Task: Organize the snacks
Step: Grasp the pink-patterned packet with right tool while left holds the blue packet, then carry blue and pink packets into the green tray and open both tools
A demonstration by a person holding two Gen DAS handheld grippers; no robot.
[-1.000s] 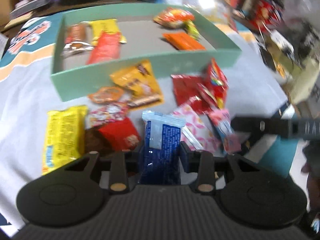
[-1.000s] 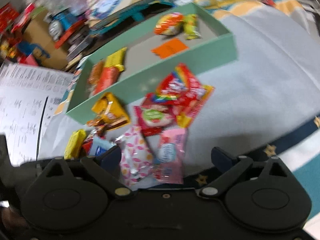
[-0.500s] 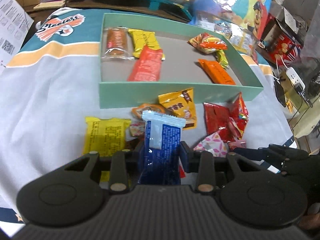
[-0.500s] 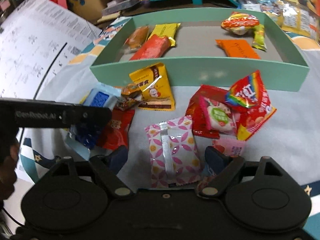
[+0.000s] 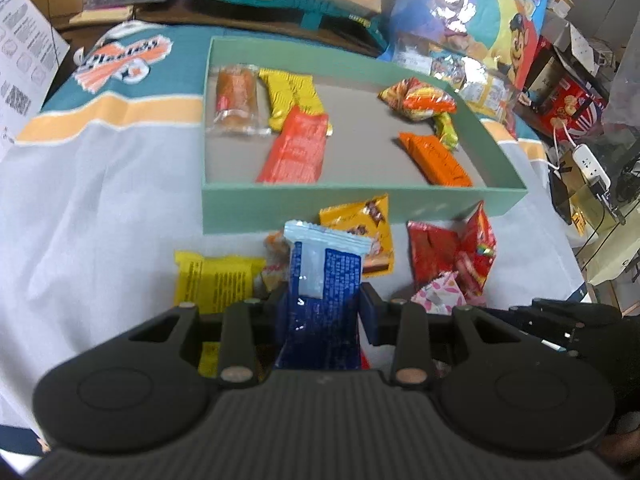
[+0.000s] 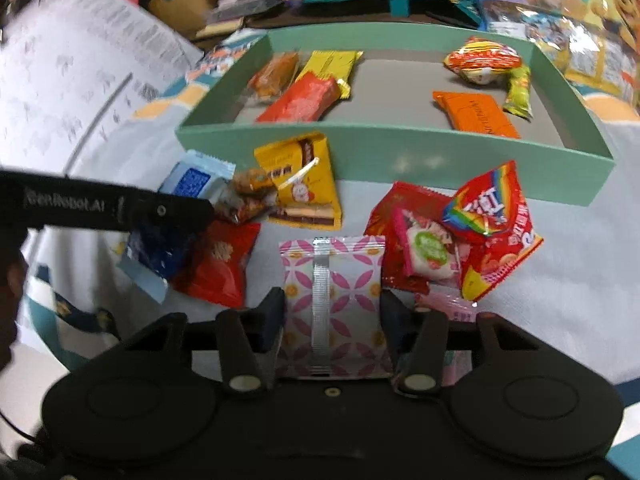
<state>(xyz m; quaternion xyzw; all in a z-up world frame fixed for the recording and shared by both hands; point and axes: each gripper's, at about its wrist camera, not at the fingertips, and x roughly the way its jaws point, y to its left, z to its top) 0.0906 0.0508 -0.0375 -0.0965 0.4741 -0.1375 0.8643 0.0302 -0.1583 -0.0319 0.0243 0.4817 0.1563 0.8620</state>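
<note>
Two packets are in hand at once, and that is where the risk lies. On the left, the left gripper (image 5: 322,312) is clamped on a blue snack packet (image 5: 322,284), which stands upright between its jaws, above the loose pile. The grip looks to sit low on a slippery foil wrapper, so I judge the packet could flop or slide out on the way to the box. To its right, the right gripper (image 6: 332,328) has just been closing its jaws around a pink patterned packet (image 6: 334,292); the pads now appear to meet its sides. That packet is soft and puffy, so a shallow pinch might let it squirt free or crush what is inside. The two grippers are close together, and the left one's finger reaches across the left of the right wrist view, so a collision or a snagged neighbouring wrapper seems possible when both lift.

Loose snacks lie on the pale cloth in front of the box: a yellow packet (image 5: 218,276) at the left, a yellow-orange chocolate packet (image 6: 300,184) against the box wall, and red bags with a rainbow-printed bag (image 6: 492,220) at the right.

Behind them, the shallow green box (image 5: 320,208) holds six items: at its left a clear-wrapped brown cake (image 5: 236,98), a yellow bar (image 5: 290,92) and a red-orange packet (image 5: 298,152); at its right an orange-red crinkled bag (image 5: 418,98), a small yellow-green stick (image 5: 446,130) and a flat orange packet (image 5: 436,158). The middle of the box floor is bare.
</note>
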